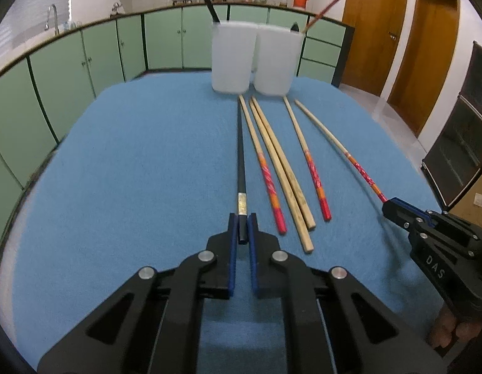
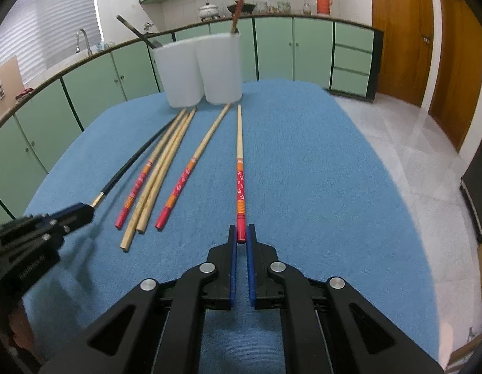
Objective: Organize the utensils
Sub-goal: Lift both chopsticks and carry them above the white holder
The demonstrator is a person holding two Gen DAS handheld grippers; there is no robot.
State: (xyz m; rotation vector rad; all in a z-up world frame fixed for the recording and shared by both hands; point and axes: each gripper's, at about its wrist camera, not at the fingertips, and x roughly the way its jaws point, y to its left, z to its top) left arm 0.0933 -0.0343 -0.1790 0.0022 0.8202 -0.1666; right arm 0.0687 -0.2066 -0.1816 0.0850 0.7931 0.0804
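1. The left gripper (image 1: pixel 243 226) is clenched on the thick end of a black chopstick (image 1: pixel 240 152); the stick lies along the blue table (image 1: pixel 132 171) and points toward the far edge; its very end is hidden between the blue pads.
2. The right gripper (image 2: pixel 241 233) grasps the red end of a red-patterned chopstick (image 2: pixel 240 168), which also points to the far edge; in the left wrist view only the tip of this gripper shows and the rest is cut off at the right border.
3. Between the two held sticks lie four more on the table: two plain wooden chopsticks (image 1: pixel 284 174) touching each other, and two red-ended chopsticks (image 1: pixel 312 168), one on each side of the plain pair.
4. Two white cups (image 1: pixel 231 56) stand side by side near the far edge of the table; one holds a dark stick and the other a red-patterned one; the walls are cloudy, so the lower parts of these sticks cannot be made out.
5. Some fingers (image 1: pixel 443 333) of the person show under the right gripper, dark and partly cut off.
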